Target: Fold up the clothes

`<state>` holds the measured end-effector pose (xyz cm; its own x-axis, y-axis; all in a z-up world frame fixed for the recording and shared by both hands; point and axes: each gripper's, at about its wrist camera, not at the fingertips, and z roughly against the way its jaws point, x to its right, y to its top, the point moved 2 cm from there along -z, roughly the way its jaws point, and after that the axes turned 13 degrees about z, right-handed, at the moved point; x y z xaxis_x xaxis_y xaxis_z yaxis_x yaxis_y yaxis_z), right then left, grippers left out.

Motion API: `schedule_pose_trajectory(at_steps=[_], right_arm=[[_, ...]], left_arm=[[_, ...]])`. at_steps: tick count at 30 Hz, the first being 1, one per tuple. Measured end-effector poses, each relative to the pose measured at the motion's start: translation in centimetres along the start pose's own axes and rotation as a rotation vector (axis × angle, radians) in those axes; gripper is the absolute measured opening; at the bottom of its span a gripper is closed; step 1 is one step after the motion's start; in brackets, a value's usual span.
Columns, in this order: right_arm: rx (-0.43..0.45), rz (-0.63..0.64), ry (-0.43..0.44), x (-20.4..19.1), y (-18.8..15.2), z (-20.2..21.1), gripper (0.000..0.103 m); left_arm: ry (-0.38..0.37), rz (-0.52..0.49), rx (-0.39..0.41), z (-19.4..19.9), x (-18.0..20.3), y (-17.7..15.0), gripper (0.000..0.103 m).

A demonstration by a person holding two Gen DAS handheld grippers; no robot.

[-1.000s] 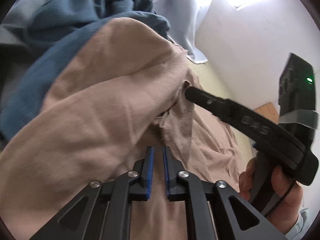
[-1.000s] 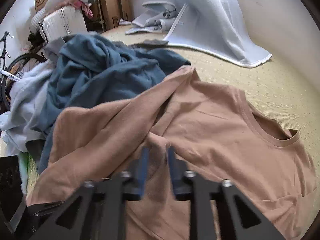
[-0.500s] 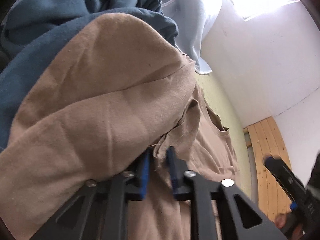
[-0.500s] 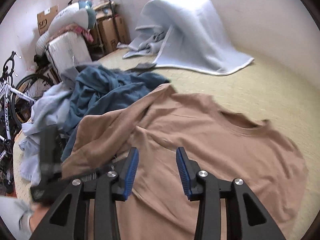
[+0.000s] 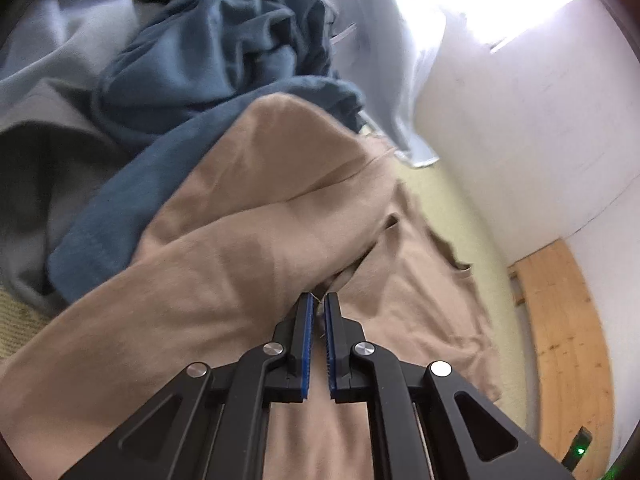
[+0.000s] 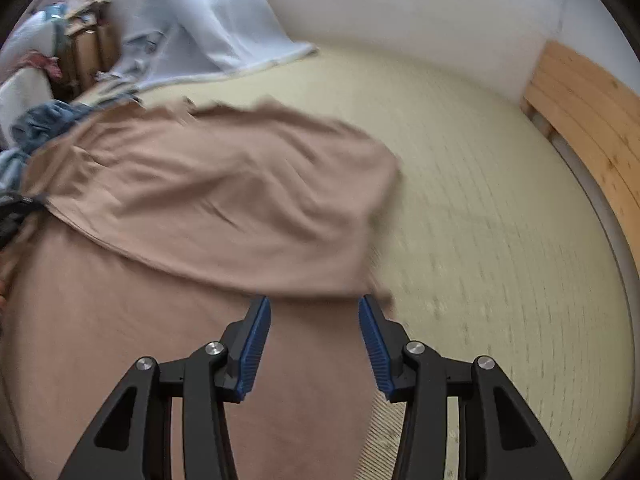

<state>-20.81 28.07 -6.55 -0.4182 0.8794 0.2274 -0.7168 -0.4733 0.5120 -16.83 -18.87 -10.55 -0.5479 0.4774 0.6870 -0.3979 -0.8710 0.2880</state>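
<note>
A tan T-shirt [image 6: 208,192] lies spread on the pale green mat [image 6: 480,200], partly folded over itself. In the left wrist view the tan T-shirt [image 5: 256,216] bunches up against a pile of clothes. My left gripper [image 5: 318,300] is shut on a pinch of the tan fabric at its edge. My right gripper [image 6: 314,308] is open and empty, hovering over the shirt's lower right edge, where the cloth meets the mat.
A dark blue garment [image 5: 224,60] and a grey one [image 5: 52,52] are heaped beside the shirt. A light blue blanket [image 6: 224,20] drapes at the back. A wooden board [image 6: 592,92] and white wall [image 6: 400,0] border the mat on the right.
My right gripper let go of the tan shirt, opened wide and swung right toward the shirt's far edge. My left gripper stays shut on the fabric and has pulled back a little.
</note>
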Motion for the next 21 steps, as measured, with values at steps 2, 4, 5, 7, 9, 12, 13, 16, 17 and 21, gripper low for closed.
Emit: schedule_pose_trajectory(at_steps=[2, 4, 5, 7, 9, 12, 13, 16, 17, 21], right_arm=[[-0.042, -0.042, -0.029, 1.0, -1.5, -1.4, 0.049], [-0.055, -0.088, -0.031, 1.6, -2.7, -1.7, 0.049], [-0.043, -0.103, -0.020, 1.6, -2.9, -1.3, 0.049], [-0.009, -0.088, -0.017, 1.0, -3.0, 0.1, 0.049], [0.022, -0.071, -0.020, 0.2, -2.8, 1.5, 0.049], [0.090, -0.076, 0.002, -1.1, -1.9, 4.4, 0.049], [0.124, -0.078, 0.020, -1.8, -1.5, 5.7, 0.049], [0.202, -0.085, 0.067, -3.8, -0.8, 8.7, 0.049], [0.233, -0.094, 0.097, -4.8, -0.6, 9.9, 0.049], [0.314, -0.104, 0.187, -9.3, -0.5, 13.4, 0.050]], left_arm=[[0.023, 0.000, -0.008, 0.7, -0.6, 0.2, 0.006], [0.045, 0.000, -0.015, 1.5, -1.2, 0.3, 0.007], [0.046, -0.002, -0.015, 2.3, -1.2, 0.6, 0.009], [0.018, -0.011, 0.009, 4.3, -0.6, 1.3, 0.016], [-0.044, -0.025, 0.050, 7.1, -0.3, 2.2, 0.036], [-0.160, -0.045, 0.120, 12.1, -0.4, 3.6, 0.074], [-0.186, -0.054, 0.136, 13.7, -0.7, 3.8, 0.082], [-0.189, -0.102, 0.153, 17.6, -2.1, 3.8, 0.085], [-0.171, -0.128, 0.150, 18.6, -2.8, 3.5, 0.085], [-0.053, -0.161, 0.091, 21.7, -6.7, 2.4, 0.085]])
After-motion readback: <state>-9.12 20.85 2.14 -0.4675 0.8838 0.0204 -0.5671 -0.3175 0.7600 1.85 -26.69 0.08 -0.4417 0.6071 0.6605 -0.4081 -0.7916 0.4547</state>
